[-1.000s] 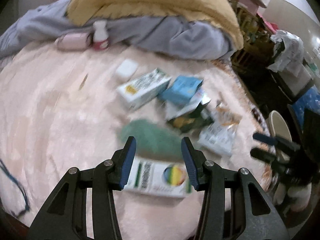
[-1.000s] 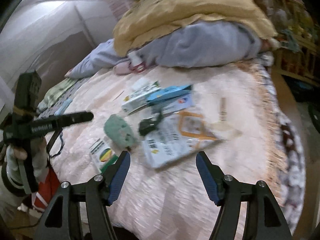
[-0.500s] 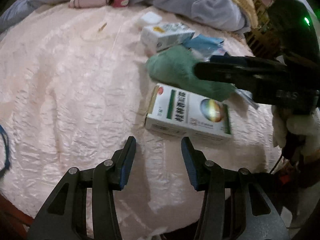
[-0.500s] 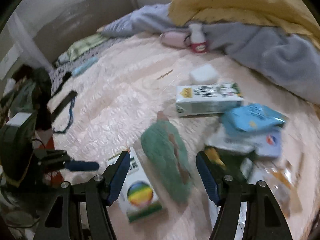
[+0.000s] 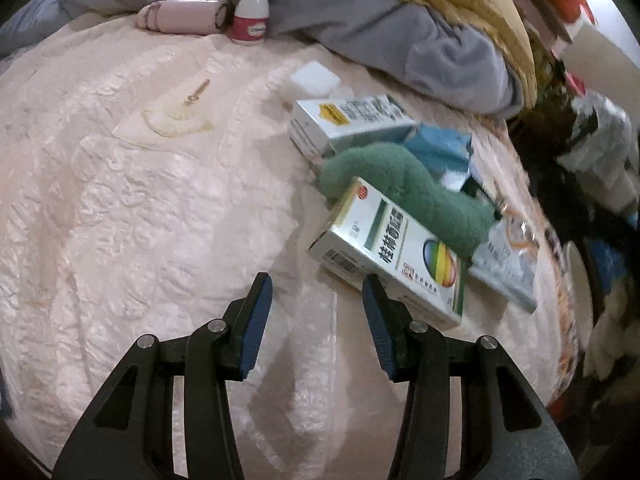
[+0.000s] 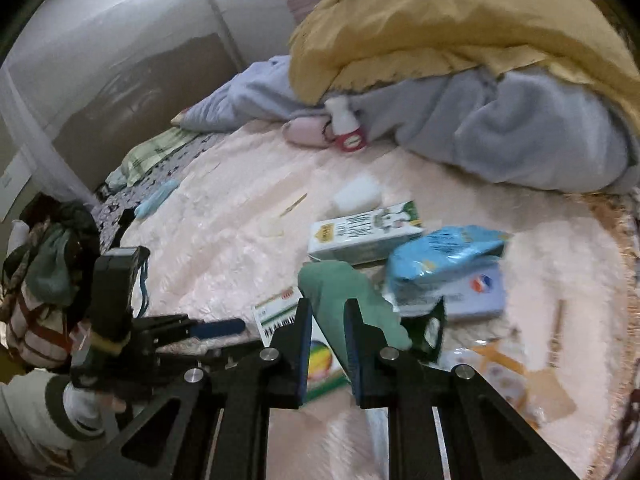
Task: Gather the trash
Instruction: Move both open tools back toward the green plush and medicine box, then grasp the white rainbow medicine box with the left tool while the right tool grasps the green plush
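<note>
Trash lies on the pink bedspread (image 5: 140,200): a green-and-white medicine box (image 5: 384,248), a milk carton (image 5: 344,120), a blue packet (image 5: 436,148) and a clear plastic bag (image 5: 504,264). A green sock (image 5: 400,188) rests across the medicine box. My left gripper (image 5: 316,280) is open low over bare bedspread, and the box's near corner sits just past its right finger. My right gripper (image 6: 326,304) has its jaws nearly together above the green sock (image 6: 332,280), which shows through the narrow gap. The medicine box (image 6: 280,312) peeks out beside its left finger. The left gripper (image 6: 224,326) reaches in from the left.
A white bottle (image 5: 250,12) and a pink case (image 5: 180,18) lean against the grey blanket (image 5: 400,36) under a yellow quilt (image 6: 440,20). A white pad (image 5: 316,78) lies near the carton. The bed's edge drops off at the right, with clutter on the floor beyond.
My left gripper has dropped closer to the bedspread, bringing the medicine box beside its right finger. My right gripper's jaws have closed from wide apart, and it no longer shows in the left wrist view.
</note>
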Demonstrator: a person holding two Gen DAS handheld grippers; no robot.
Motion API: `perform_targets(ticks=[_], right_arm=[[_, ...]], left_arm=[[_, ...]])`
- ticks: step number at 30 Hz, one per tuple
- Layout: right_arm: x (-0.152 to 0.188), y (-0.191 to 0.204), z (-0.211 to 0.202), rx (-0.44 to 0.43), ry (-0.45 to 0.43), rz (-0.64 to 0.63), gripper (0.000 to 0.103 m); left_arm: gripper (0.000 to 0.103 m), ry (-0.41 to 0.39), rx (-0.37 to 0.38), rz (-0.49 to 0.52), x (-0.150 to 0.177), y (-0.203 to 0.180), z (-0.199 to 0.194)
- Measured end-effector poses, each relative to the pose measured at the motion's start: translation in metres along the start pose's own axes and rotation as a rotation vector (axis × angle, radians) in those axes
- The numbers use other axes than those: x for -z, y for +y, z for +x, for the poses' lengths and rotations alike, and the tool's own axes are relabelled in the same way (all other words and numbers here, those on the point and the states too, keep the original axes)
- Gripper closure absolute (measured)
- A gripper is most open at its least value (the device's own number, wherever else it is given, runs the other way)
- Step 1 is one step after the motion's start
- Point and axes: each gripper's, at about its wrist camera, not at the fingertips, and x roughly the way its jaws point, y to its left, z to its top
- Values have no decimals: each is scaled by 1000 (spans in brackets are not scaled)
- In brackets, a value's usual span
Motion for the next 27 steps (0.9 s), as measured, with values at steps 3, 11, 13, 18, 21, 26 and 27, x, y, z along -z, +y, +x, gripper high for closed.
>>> perform_targets(ticks=[3, 11, 13, 18, 21, 26, 27], right_arm=[[3, 2, -10, 19, -9, -13, 88], [10, -8, -19, 16, -30, 41, 61], [15, -9, -23, 33, -29, 32, 61], [30, -21, -38, 61, -35, 47, 61], [36, -29, -49, 61, -51, 64, 61], [44, -36, -59, 48, -75, 89, 58], [45, -37, -59, 48, -75, 91, 57]], left_arm=[[58, -15, 11, -21, -4, 3, -10], [41, -20, 73, -107, 4, -13, -14], [41, -18, 77, -129, 4, -22, -6], [41, -52, -63, -156, -7, -44, 8], [41, -43, -165, -150, -13, -55, 21], [33, -43, -247, -124, -22, -66, 35], [31, -46, -264, -109, -23, -69, 37]])
